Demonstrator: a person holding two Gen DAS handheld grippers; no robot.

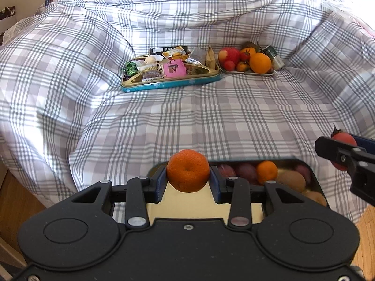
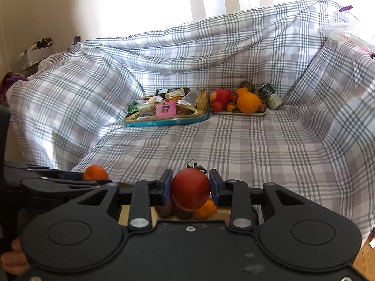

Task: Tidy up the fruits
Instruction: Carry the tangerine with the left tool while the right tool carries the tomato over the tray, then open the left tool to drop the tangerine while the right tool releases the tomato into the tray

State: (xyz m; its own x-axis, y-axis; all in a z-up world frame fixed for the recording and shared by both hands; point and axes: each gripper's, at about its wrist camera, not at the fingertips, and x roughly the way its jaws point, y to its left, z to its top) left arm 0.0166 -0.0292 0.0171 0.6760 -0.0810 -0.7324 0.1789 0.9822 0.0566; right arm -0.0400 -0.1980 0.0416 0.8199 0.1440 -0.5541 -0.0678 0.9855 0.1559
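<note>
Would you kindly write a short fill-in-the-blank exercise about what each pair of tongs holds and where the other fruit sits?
1. The left tongs grip a round orange ____.
2. The right tongs grip a red ____ with a green stem.
3. The blue-rimmed tin tray of wrapped snacks lies to the ____ of the pale fruit plate in both views.

Missing words: mandarin; tomato; left

A grey-and-white checked sheet (image 1: pixel 211 117) fills the frame. At centre sits a teal-sided, gold-rimmed tin (image 1: pixel 171 84) holding a pink packet (image 1: pixel 174 68). Lower centre, an orange mandarin (image 1: pixel 188 173); lower centre of the right view, a red tomato (image 2: pixel 191 189).
</note>
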